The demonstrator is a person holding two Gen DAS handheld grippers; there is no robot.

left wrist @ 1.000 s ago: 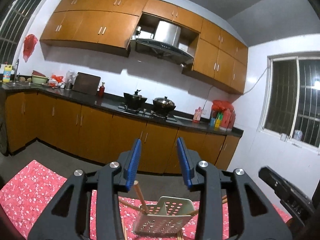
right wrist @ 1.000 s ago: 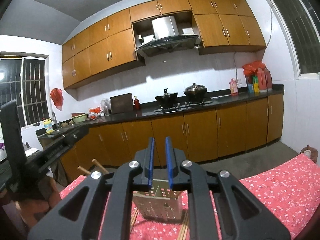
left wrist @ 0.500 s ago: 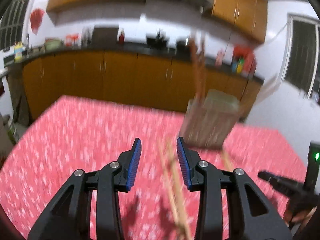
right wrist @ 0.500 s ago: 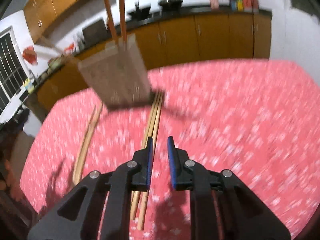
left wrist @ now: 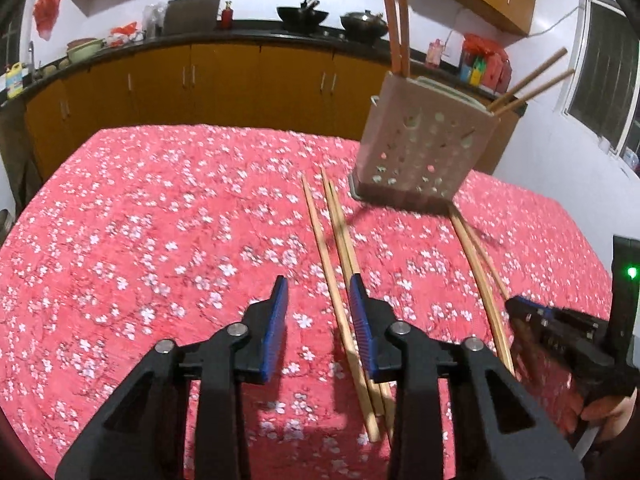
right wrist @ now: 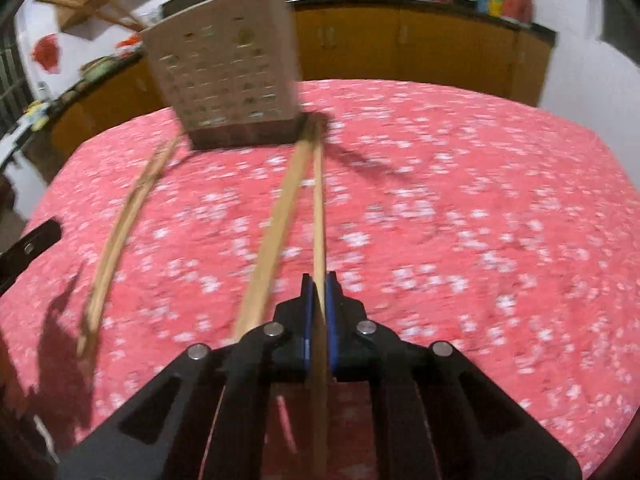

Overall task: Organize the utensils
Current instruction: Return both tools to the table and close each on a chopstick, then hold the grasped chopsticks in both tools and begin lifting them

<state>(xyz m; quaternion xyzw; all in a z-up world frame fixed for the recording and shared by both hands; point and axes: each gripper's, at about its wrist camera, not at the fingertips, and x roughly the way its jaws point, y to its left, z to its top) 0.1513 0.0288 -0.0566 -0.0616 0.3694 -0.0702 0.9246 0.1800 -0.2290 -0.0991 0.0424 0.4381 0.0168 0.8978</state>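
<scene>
A: Where do your tools stand?

B: Your right gripper (right wrist: 319, 284) has just closed its blue pads on one pale wooden chopstick (right wrist: 318, 216), which runs from between them toward twelve o'clock across the red flowered tablecloth (right wrist: 480, 200). A second pale chopstick (right wrist: 276, 224) lies just beside it at eleven o'clock, loose on the cloth.

A: And the other?

B: Your left gripper (left wrist: 318, 290) has its jaws apart, though they have just narrowed. A group of three wooden chopsticks (left wrist: 334, 240) lies on the cloth under them, nearer the right pad; I cannot tell whether that pad touches one. None is clamped.

A: Where is the holder?

B: The beige perforated plastic utensil holder (left wrist: 420, 152) stands at one o'clock from your left tool, at the far ends of the chopsticks. It has two reddish sticks (left wrist: 394, 16) upright in it and two brown ones (left wrist: 528, 82) leaning toward two o'clock. Another curved pair of chopsticks (left wrist: 480, 276) lies at three o'clock.
</scene>
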